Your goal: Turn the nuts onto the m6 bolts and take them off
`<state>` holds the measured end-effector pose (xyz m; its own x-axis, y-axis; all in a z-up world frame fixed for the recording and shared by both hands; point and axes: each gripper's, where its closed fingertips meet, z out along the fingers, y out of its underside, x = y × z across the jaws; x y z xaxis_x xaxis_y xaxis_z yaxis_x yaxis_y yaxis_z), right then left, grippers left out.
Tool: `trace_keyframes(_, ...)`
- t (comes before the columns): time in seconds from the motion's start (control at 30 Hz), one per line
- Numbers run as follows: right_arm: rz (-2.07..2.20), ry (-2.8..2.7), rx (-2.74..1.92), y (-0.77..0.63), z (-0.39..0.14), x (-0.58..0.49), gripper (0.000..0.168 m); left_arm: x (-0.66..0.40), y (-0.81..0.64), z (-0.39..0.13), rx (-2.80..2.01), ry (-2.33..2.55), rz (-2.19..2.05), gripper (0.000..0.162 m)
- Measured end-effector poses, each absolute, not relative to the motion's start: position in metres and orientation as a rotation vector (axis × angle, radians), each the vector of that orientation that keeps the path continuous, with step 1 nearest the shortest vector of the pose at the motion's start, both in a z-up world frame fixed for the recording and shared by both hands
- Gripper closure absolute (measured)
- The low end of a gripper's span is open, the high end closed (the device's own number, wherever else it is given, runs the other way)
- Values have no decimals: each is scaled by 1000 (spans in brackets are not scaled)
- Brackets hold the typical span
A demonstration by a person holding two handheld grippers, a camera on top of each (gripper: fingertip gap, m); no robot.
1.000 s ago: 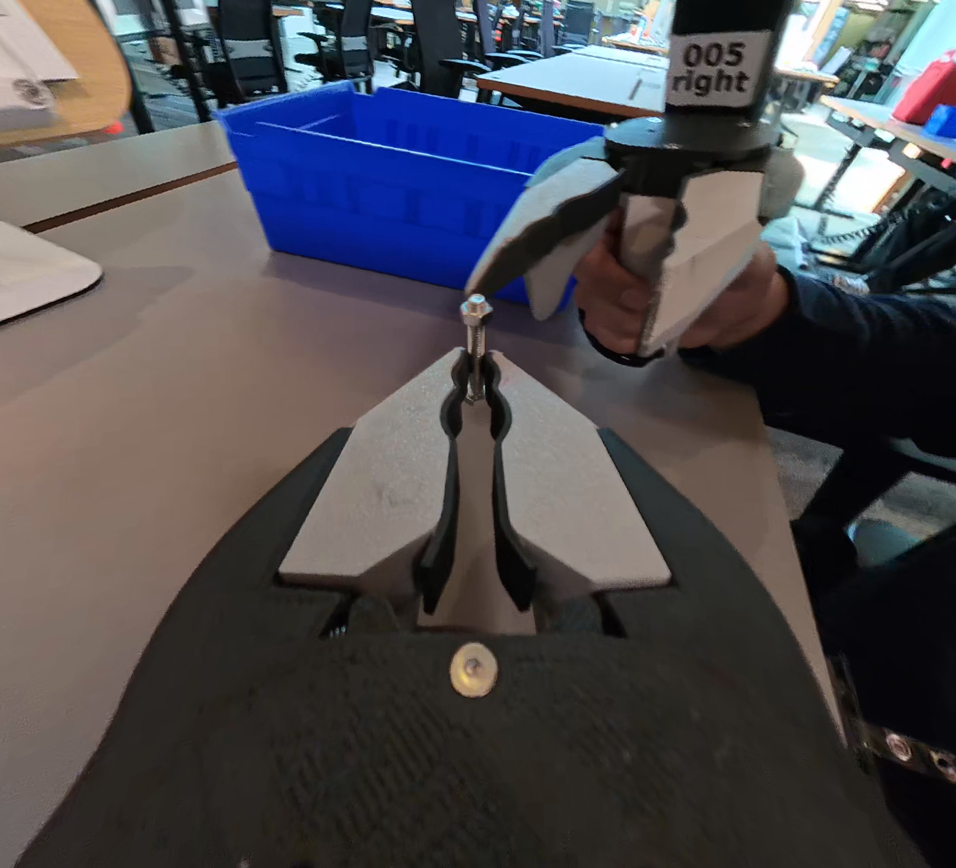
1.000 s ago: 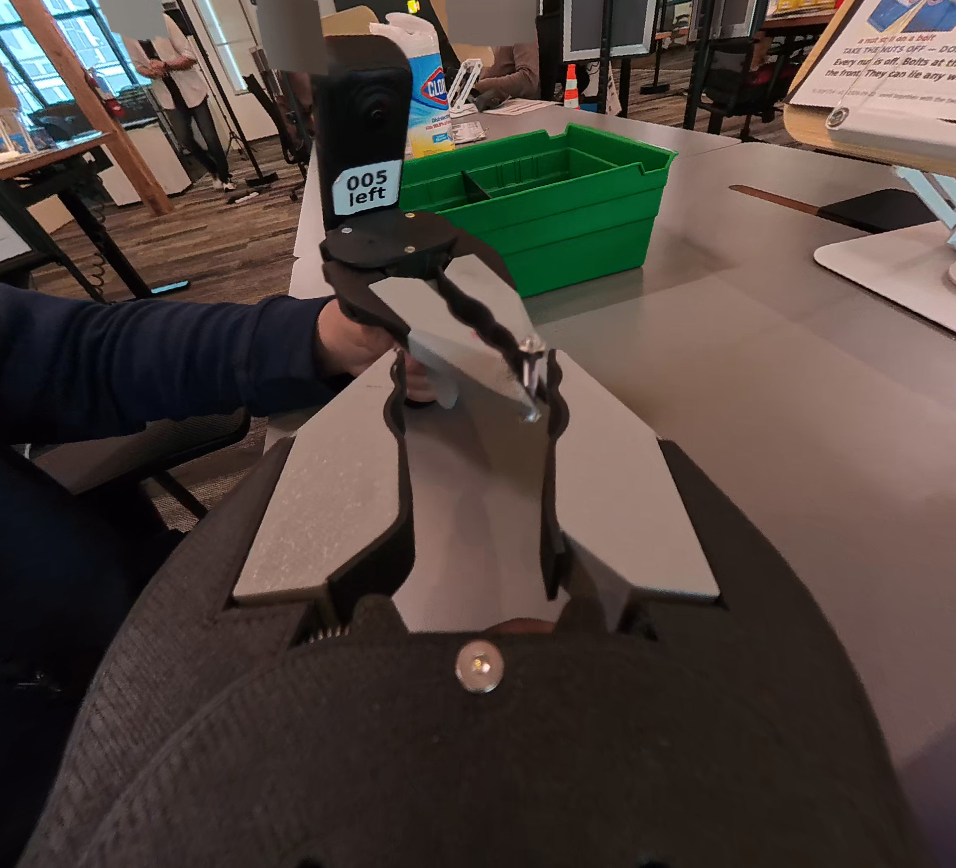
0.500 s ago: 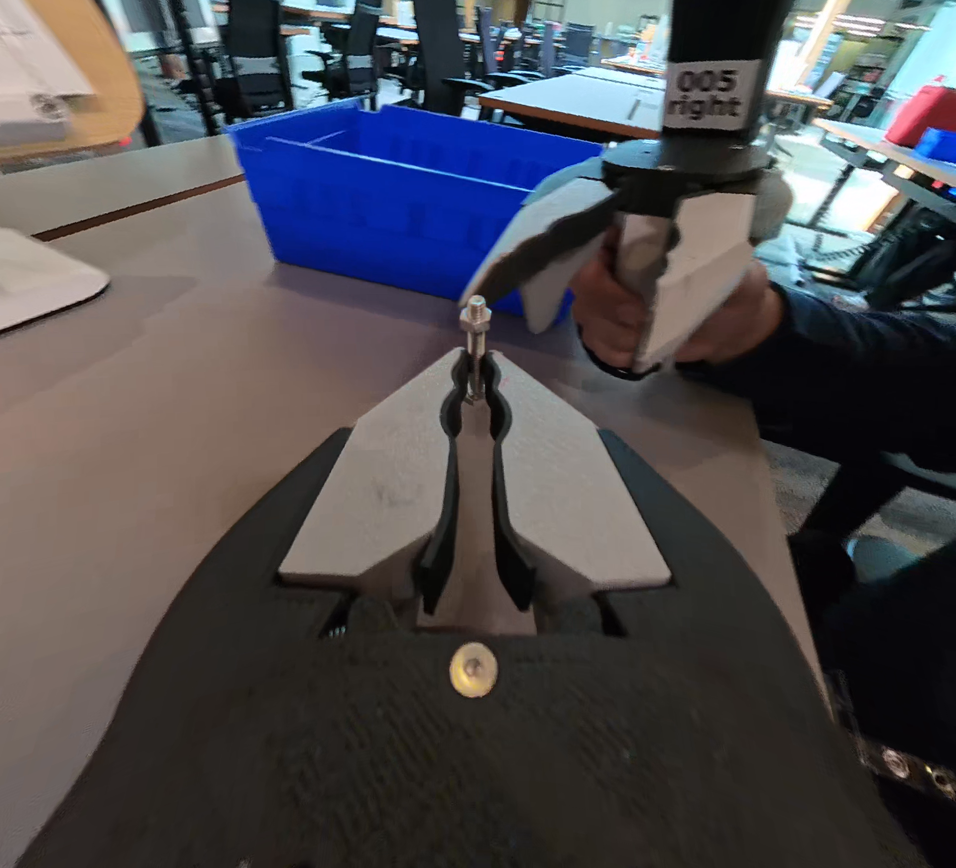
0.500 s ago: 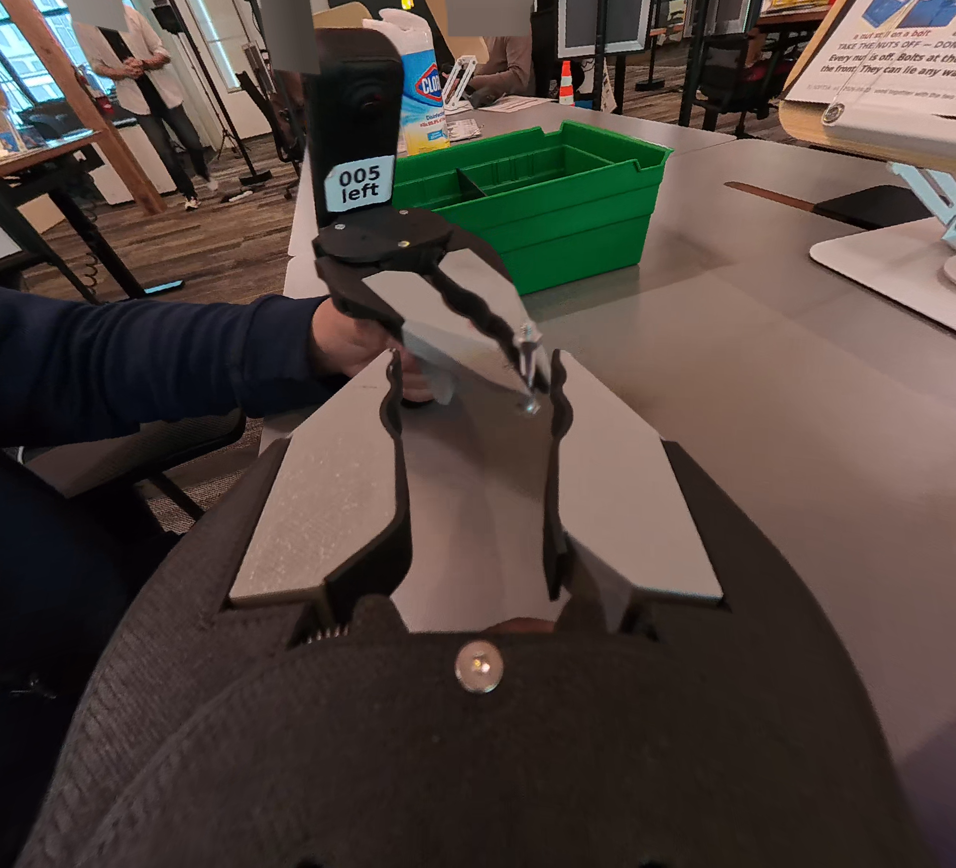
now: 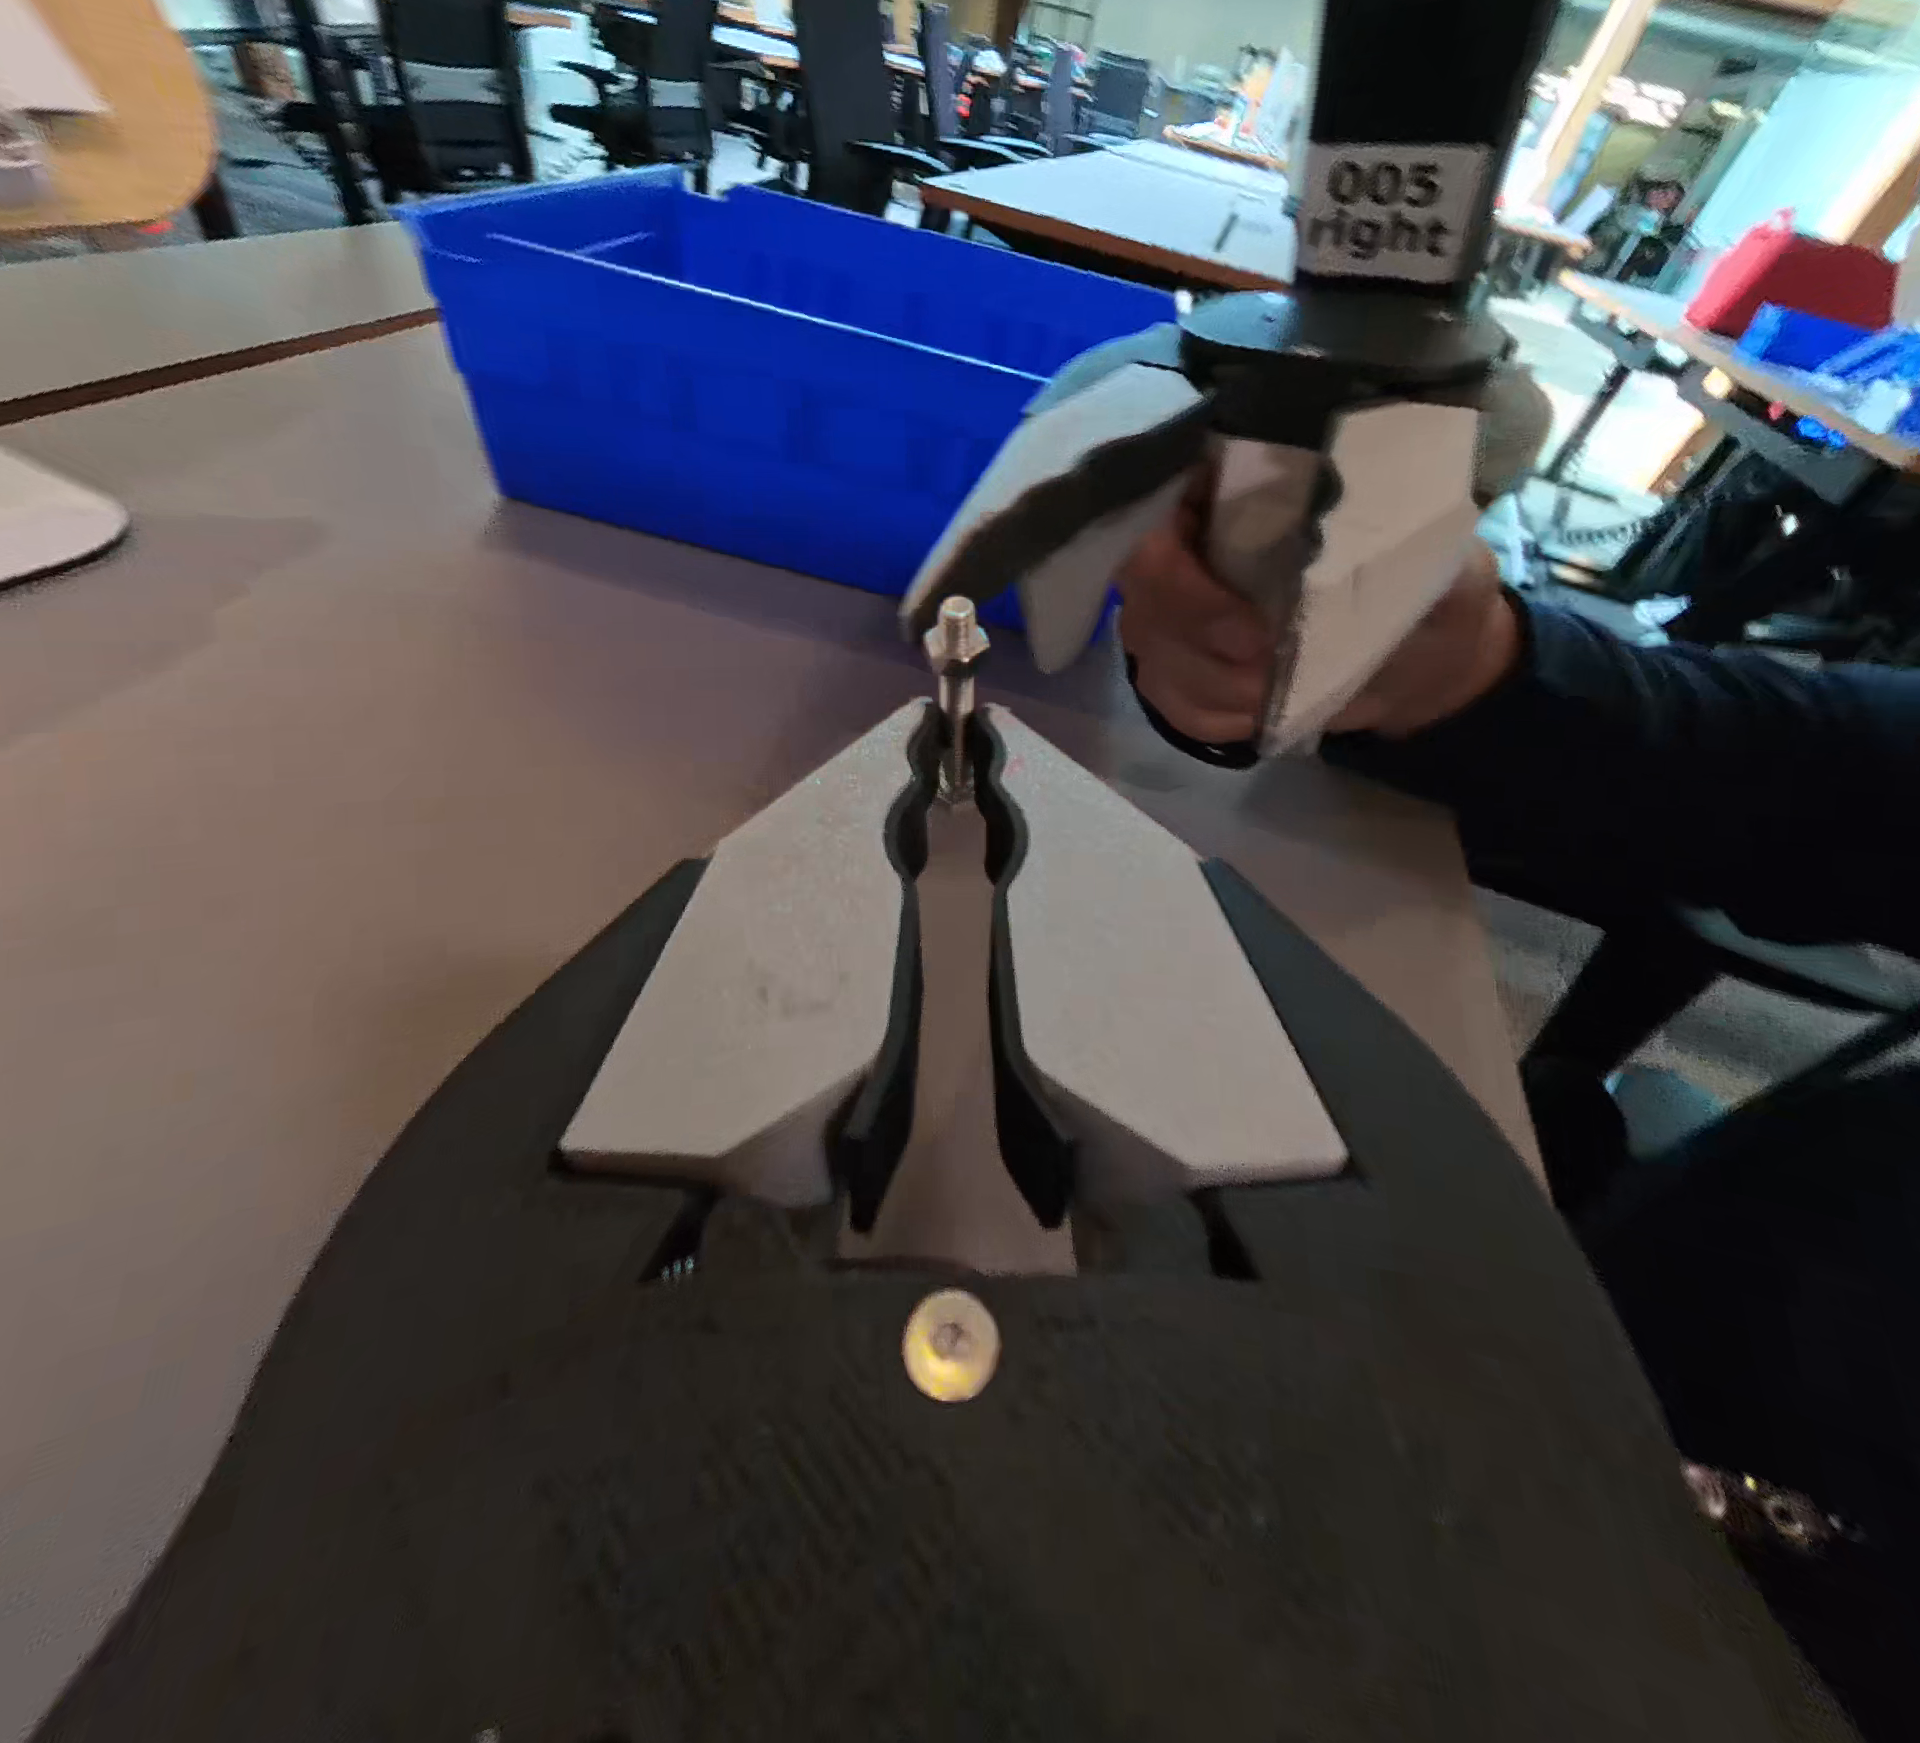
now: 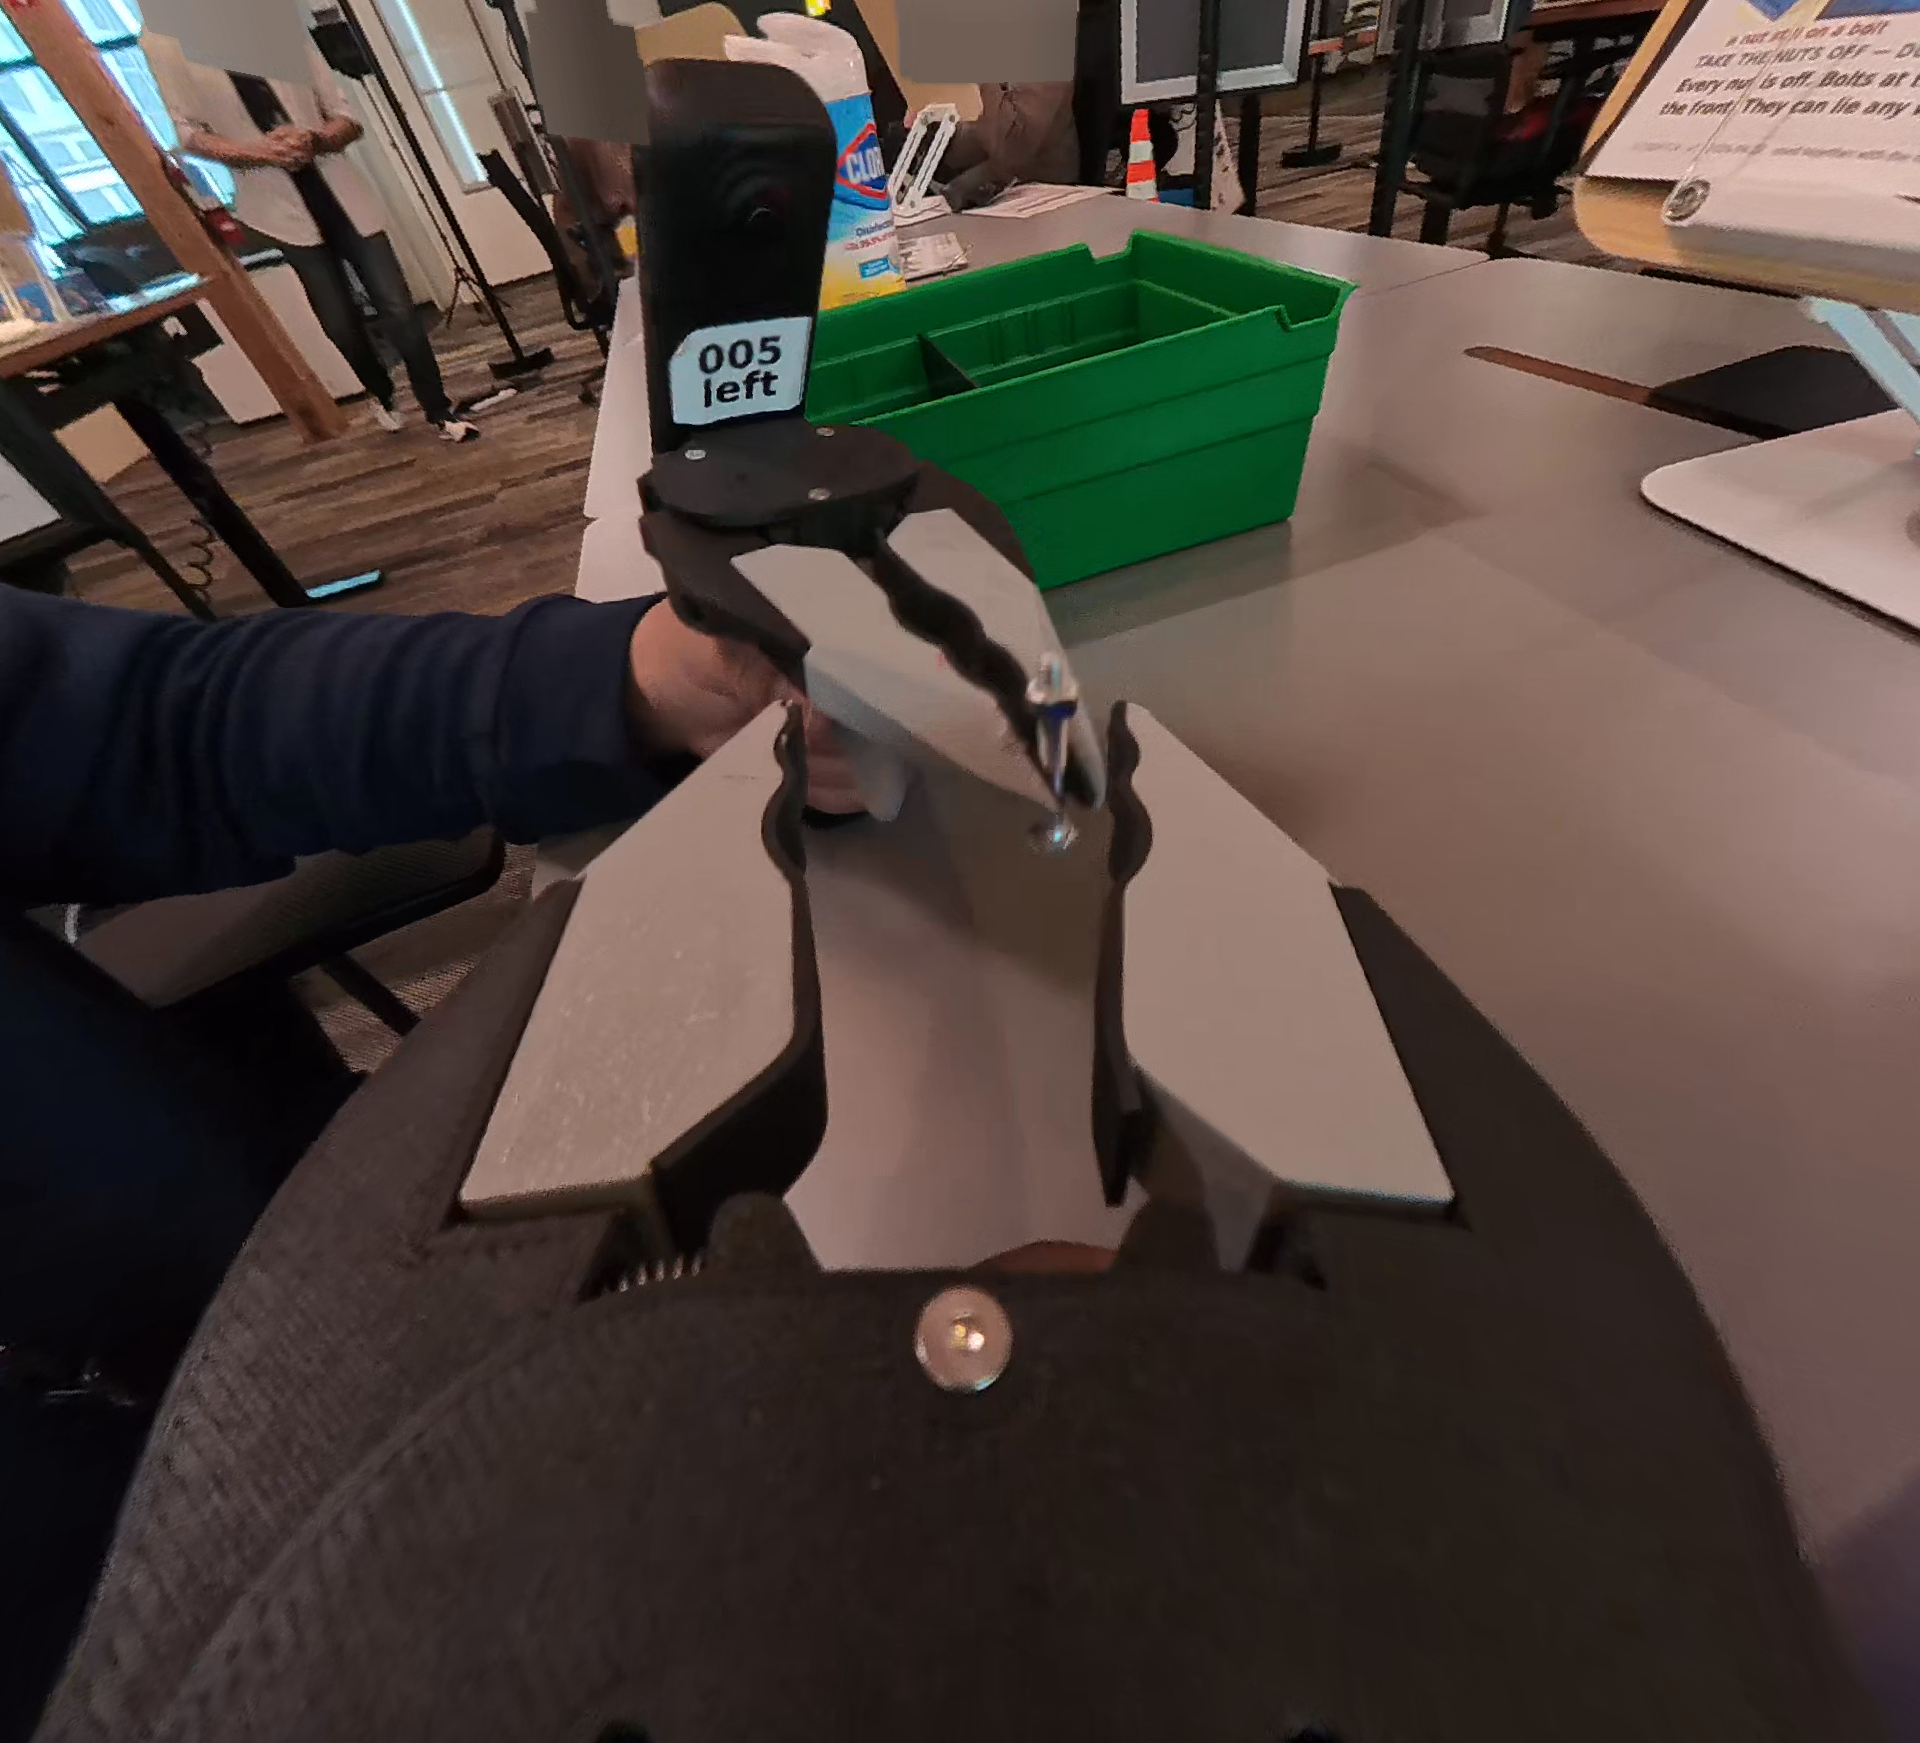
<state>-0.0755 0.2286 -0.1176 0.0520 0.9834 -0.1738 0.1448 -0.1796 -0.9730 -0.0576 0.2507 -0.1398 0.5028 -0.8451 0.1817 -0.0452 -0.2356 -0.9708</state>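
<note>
My left gripper (image 5: 954,743) is shut on a silver M6 bolt (image 5: 952,706) and holds it upright above the grey table (image 5: 312,758). A nut (image 5: 956,651) sits near the bolt's top, with a bit of thread showing above it. My right gripper (image 6: 951,748) is open and empty. The bolt (image 6: 1052,748) stands just inside its right finger, apart from both pads, with the nut (image 6: 1047,680) above the fingertips. In the left wrist view the right gripper (image 5: 1101,654) hangs open just beyond and right of the bolt.
A blue bin (image 5: 727,405) stands on the table behind the bolt. A green divided bin (image 6: 1091,426) stands beyond the left gripper (image 6: 1070,774). A white stand base (image 6: 1818,509) and an instruction board (image 6: 1787,31) are at the right. People stand in the background. Only a small space, under 4 cm, lies between the two pairs of fingers.
The left gripper has kept its hold on the bolt. The right gripper has stayed open; the bolt now sits slightly farther from its right finger. More thread shows above the nut.
</note>
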Motion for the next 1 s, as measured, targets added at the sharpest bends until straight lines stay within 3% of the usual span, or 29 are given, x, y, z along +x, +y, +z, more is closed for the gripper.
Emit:
trace_keyframes(0.07,1280,-1223,-1480,223,-120,-76,112,-52,248,-143,-1640,829,-850,159)
trace_keyframes(0.13,1292,-1253,-1474,217,-121,-78,99,-62,261,-146,-1671,770,-741,159)
trace_keyframes(0.17,1288,-1280,-1440,213,-119,-77,116,-75,274,-148,-1713,688,-677,159)
trace_keyframes(0.23,1263,-1264,-1409,213,-115,-76,117,-93,285,-150,-1746,616,-618,159)
trace_keyframes(0.47,1238,-1217,-1483,225,-122,-78,106,-49,243,-143,-1628,859,-851,159)
trace_keyframes(0.57,1261,-1247,-1484,219,-123,-80,95,-61,263,-150,-1704,761,-714,159)
trace_keyframes(0.6,1261,-1267,-1465,216,-123,-79,114,-75,275,-149,-1732,659,-677,159)
trace_keyframes(0.63,1273,-1270,-1449,214,-121,-78,119,-89,285,-148,-1749,567,-656,159)
trace_keyframes(0.77,1257,-1223,-1479,223,-121,-78,107,-94,279,-140,-1713,544,-772,159)
trace_keyframes(0.97,1280,-1243,-1475,217,-122,-80,104,-54,251,-146,-1675,796,-832,159)
trace_keyframes(1.0,1284,-1253,-1476,215,-122,-81,94,-56,255,-147,-1688,779,-811,159)
